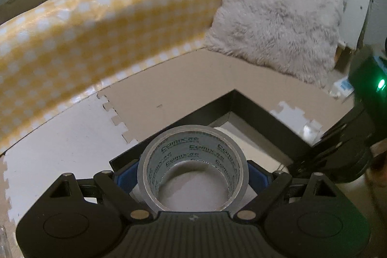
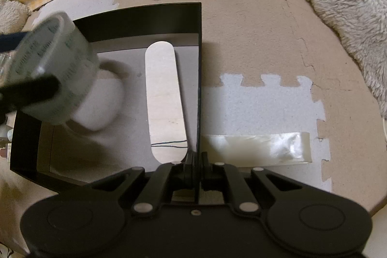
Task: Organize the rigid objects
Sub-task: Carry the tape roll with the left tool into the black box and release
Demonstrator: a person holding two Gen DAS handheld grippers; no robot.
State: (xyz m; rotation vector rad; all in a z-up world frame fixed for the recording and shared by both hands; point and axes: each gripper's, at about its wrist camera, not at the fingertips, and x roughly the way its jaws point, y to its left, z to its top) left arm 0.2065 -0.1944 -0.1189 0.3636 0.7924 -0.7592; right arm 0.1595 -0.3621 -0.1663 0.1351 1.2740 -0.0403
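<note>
The tape roll [image 1: 192, 167], grey with "Comix" printed round its inner core, sat clamped between the blue-padded fingers [image 1: 125, 175] of the left gripper [image 1: 192, 175], its open core facing the left wrist camera. It was held up over the black box [image 1: 256, 113], not touching the box floor; in the right wrist view the same roll [image 2: 53, 71] hung blurred above the left part of the box, throwing a shadow on the grey base.

The right gripper [image 2: 197, 158] was clenched on the right-hand wall of the black box [image 2: 199, 64], with one finger inside the wall and one outside. Just left of those fingers, inside the box, a pale flat wooden stick [image 2: 164, 98] with rounded ends lay on the base, running away from the fingers. Further left, under the roll, a white rounded object [image 2: 101, 105] rested in the box; what it was could not be told.

Just right of the right fingers, outside the box, a clear strip of tape [image 2: 261, 146] lay on the foam mat floor [image 2: 254, 40] of tan and white puzzle tiles. Beyond the box stood a yellow checked barrier [image 1: 84, 35], and off to the right a fluffy white cushion [image 1: 278, 13] leaned against it.
</note>
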